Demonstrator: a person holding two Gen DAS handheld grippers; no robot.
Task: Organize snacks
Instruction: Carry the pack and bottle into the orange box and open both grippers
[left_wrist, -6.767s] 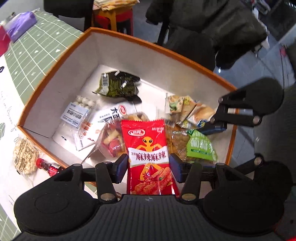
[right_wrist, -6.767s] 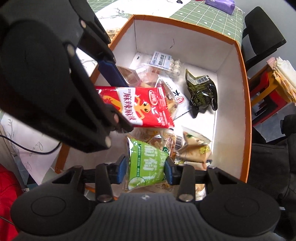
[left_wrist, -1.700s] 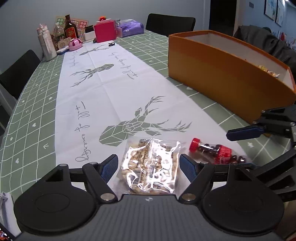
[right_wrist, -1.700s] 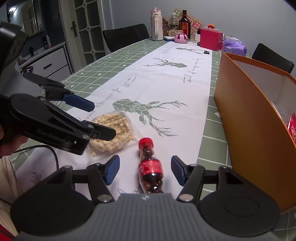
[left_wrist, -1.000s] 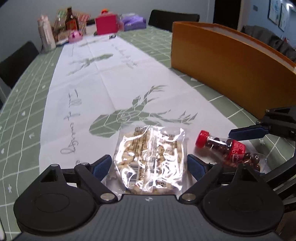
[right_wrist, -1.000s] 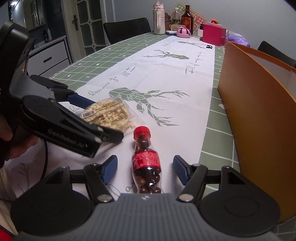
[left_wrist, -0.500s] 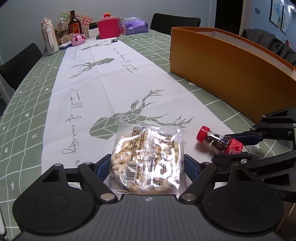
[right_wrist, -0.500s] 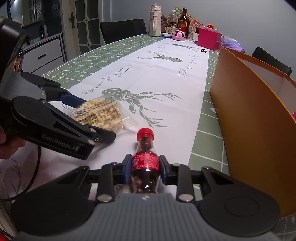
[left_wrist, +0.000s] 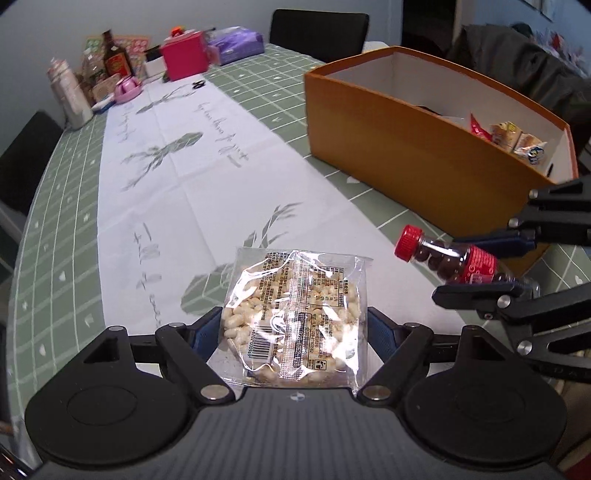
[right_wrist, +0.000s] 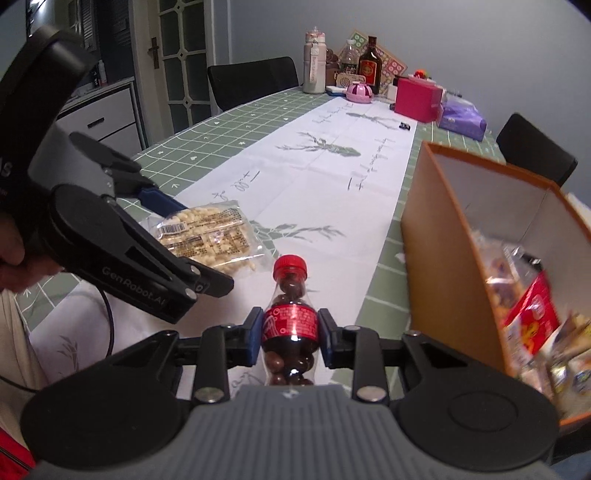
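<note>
you are carrying two snacks at once. your left gripper (left_wrist: 293, 328) is pinching the clear packet of puffed snacks (left_wrist: 295, 317) across its width, jaws spread wide by the packet, and it hangs clear of the white table runner (left_wrist: 177, 177). your right gripper (right_wrist: 290, 338) is clamped on the small bottle of chocolate balls (right_wrist: 290, 325), blue pads pressing on the red label, red cap pointing away from you. the orange box (left_wrist: 406, 147), already holding several wrappers, is standing to the right, near but not yet under either load.

what could go wrong: the packet is soft and slippery film, so a wide, light pinch may be letting it sag or slide out if you are swinging fast. the bottle is round and smooth; gripped at the label, it could be rotating or squirting out under a jolt. the two grippers are close together, so crossing toward the box at once risks their knocking. coming in low, either load may be catching the box's near wall (right_wrist: 439, 258) and shoving it.
</note>
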